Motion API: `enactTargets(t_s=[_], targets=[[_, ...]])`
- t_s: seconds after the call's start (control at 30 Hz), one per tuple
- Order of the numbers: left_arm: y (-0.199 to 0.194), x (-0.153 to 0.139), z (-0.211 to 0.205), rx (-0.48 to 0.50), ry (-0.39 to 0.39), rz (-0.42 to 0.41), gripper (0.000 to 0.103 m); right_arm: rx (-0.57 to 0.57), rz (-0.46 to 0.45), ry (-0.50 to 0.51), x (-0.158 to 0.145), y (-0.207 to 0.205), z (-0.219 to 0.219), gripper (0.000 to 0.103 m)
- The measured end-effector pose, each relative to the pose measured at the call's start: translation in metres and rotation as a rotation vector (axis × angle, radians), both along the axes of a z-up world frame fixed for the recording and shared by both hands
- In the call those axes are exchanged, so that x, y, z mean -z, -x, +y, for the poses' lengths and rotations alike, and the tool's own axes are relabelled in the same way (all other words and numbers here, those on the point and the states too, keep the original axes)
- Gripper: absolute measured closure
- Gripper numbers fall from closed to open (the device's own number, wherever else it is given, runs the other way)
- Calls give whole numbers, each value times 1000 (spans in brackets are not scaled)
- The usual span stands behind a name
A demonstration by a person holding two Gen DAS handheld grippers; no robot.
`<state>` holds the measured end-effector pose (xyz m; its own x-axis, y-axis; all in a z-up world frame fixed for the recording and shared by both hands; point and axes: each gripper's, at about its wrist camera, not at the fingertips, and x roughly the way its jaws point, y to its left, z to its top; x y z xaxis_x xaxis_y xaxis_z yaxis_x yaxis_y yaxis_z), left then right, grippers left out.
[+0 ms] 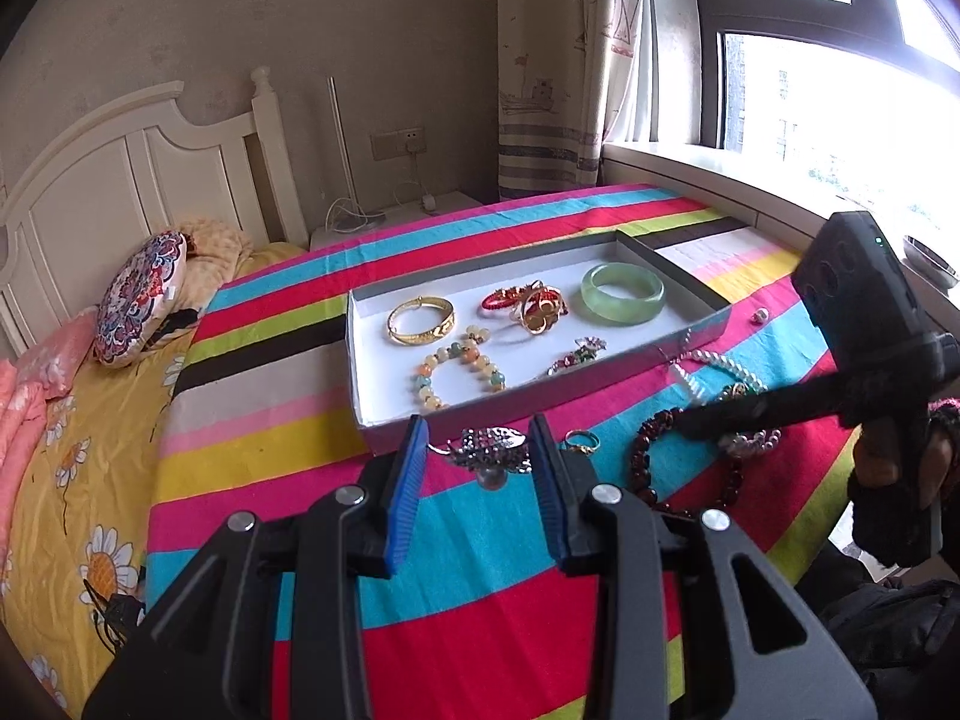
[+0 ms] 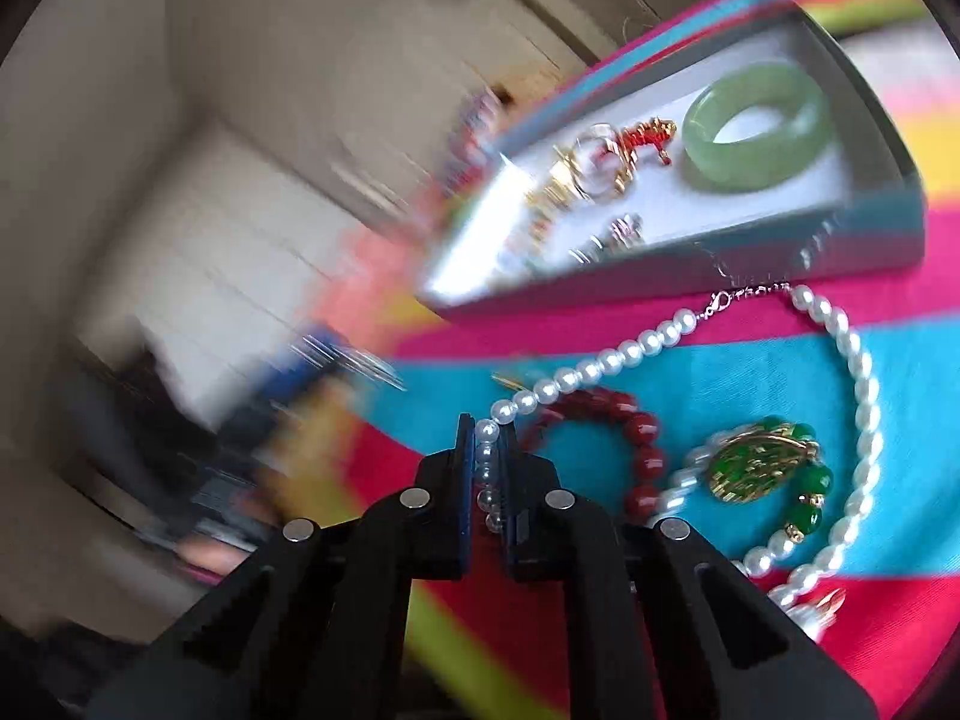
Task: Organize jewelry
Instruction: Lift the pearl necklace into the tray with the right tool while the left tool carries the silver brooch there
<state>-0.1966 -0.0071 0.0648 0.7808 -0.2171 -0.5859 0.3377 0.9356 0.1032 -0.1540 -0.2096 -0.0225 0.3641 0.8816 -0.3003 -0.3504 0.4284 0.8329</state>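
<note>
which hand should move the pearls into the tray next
Right. Its jaws are shut on the pearls, close beside the tray. The left gripper holds nothing; it stands over a brooch.

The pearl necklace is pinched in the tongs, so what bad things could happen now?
1. The pearl necklace loops round the green pendant bracelet and passes the red bead bracelet; lifting might drag them along.
2. The right tongs pinch only a few pearls near one end, so the long strand could swing or slip out.
3. Its clasp lies by the box wall and might snag there.
</note>
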Motion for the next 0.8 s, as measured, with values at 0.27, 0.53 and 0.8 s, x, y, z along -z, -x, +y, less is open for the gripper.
enactTargets(t_s=[0.27,0.53,0.8], targets=[[-5,-29,-12,16,-2,-61,69,89,-206,-220,-52,3,-47,94],[-12,-48,-30,50,-3,-98,69,117,-355,-139,-123,-4,-56,94],[-21,-58,-38,71,-3,-110,69,97,-406,-87,-153,-2,-45,94]])
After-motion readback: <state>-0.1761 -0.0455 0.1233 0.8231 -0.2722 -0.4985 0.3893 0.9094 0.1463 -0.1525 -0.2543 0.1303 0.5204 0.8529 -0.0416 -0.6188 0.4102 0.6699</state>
